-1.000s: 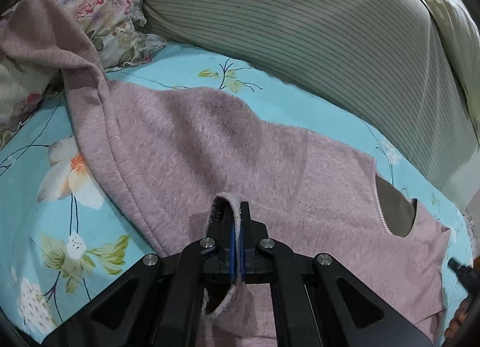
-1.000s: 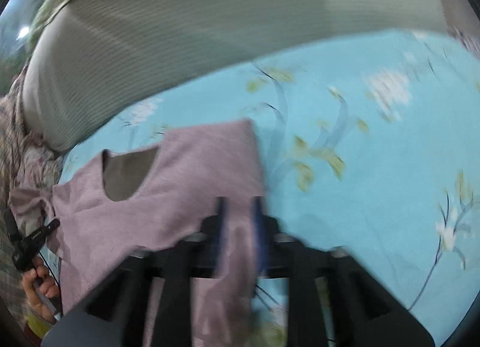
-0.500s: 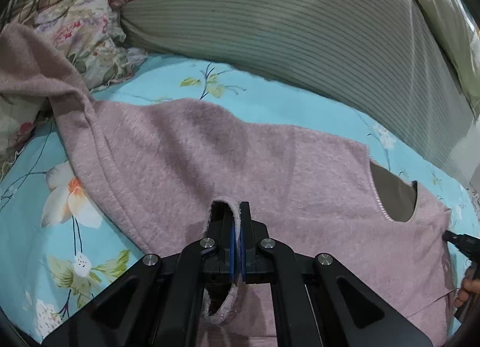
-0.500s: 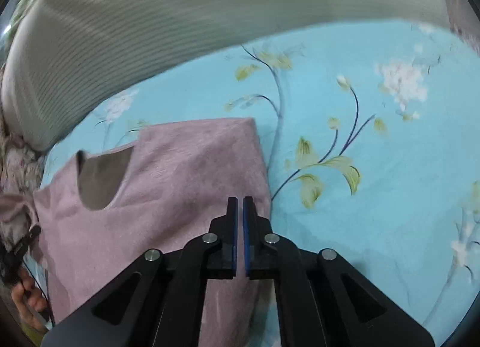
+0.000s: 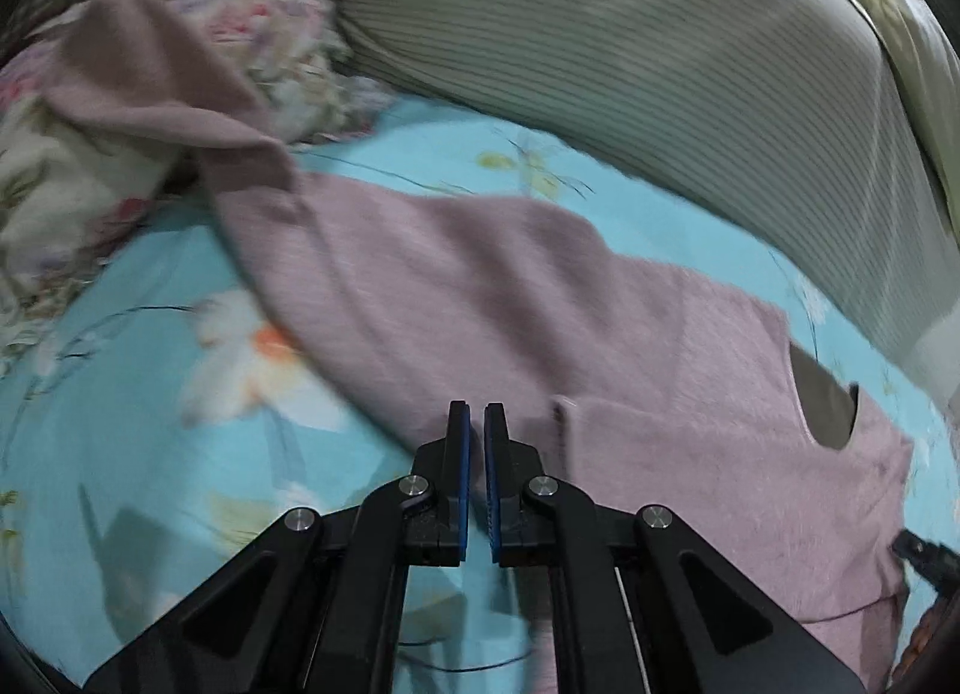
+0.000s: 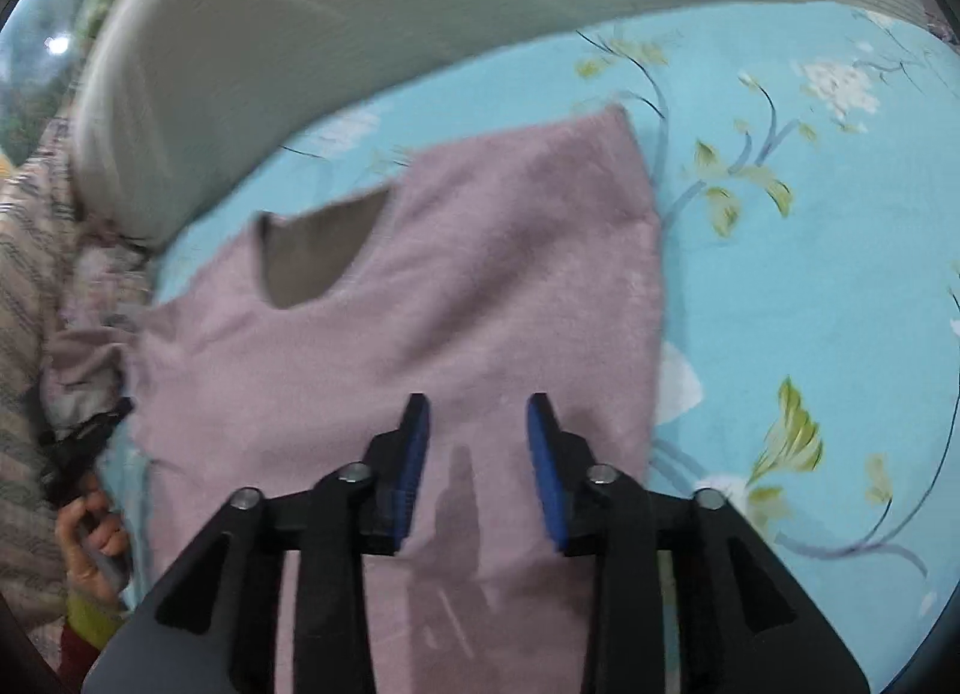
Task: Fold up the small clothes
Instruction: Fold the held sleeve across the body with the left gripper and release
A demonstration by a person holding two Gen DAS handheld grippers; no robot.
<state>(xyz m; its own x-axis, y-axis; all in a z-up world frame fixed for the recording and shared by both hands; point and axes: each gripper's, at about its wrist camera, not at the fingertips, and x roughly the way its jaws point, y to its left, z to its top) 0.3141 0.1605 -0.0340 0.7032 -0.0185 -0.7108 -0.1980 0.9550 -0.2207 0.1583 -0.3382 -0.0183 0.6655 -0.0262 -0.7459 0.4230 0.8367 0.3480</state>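
A fuzzy mauve sweater [image 5: 480, 286] lies flat on the turquoise floral bedsheet [image 5: 120, 394], its grey-lined neckline [image 5: 822, 406] to the right. One sleeve [image 5: 150, 64] trails up onto a pile at the far left. A folded-over flap [image 5: 690, 454] lies on the body. My left gripper [image 5: 474, 409] hovers at the sweater's near edge, its jaws opening a slit apart with nothing between them. My right gripper [image 6: 478, 400] hangs over the sweater [image 6: 480, 274] below the neckline [image 6: 318, 256], its jaws opening and empty.
A striped grey-green quilt [image 5: 660, 64] bulges along the far side, also in the right wrist view [image 6: 360, 22]. Crumpled floral cloths [image 5: 270, 16] sit at the far left. A hand [image 6: 90, 526] holds the other gripper at the left edge. Bare sheet [image 6: 810, 274] lies right of the sweater.
My left gripper let go of the sweater fold it pinched and slid left off the garment's edge. My right gripper, shut half a second ago, now stands open over the sweater.
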